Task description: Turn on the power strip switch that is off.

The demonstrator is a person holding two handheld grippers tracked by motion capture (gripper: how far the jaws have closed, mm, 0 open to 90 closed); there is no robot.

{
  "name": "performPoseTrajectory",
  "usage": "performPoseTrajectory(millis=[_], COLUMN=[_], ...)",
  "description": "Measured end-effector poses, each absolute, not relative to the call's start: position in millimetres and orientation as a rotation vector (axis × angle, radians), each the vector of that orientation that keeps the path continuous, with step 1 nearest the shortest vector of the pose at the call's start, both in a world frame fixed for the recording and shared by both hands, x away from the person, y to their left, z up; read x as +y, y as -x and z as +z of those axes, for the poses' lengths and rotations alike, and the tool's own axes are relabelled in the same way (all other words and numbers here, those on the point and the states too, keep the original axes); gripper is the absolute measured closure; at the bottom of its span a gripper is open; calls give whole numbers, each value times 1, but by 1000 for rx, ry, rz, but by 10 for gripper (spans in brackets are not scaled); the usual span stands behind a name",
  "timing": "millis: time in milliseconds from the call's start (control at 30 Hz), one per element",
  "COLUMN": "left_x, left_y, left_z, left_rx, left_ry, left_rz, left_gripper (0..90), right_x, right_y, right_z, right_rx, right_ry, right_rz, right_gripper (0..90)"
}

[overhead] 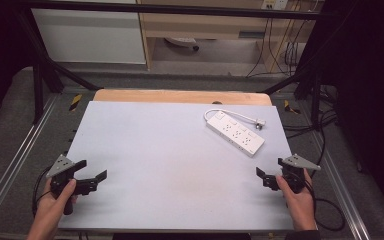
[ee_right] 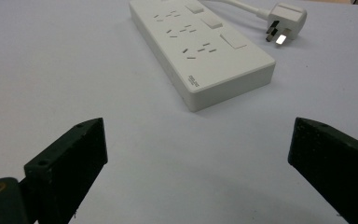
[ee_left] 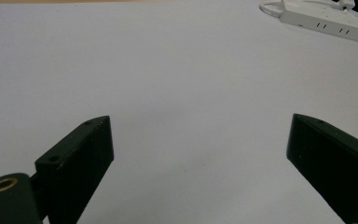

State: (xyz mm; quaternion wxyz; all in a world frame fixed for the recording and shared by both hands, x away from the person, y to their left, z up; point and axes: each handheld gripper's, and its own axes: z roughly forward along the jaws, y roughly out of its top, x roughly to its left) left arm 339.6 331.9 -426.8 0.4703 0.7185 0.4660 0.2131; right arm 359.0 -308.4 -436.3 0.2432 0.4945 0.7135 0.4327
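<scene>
Near the table's right edge, your right gripper (overhead: pixel 261 177) gaped wide and empty before the white plastic power strip (ee_right: pixel 200 46) — you needed to square up first.

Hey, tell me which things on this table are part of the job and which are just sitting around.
Part of the job:
white power strip, nearest the right gripper
its plug and cord
left gripper, jaws apart, and right gripper, jaws apart

Just lying about:
wooden board under the white tabletop
cables on the floor behind
</scene>
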Motion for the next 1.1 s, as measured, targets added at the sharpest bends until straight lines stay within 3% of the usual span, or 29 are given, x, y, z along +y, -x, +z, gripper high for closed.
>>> performPoseTrajectory(millis=[1100], left_x=[330], left_y=[-340], left_z=[-428], left_rx=[1160], left_ry=[-1764], left_rz=[528], left_gripper=[62], right_x=[-301], right_y=[-351], right_z=[-422], right_rx=[1945], right_ry=[-1402], right_rz=[1212], right_gripper=[39])
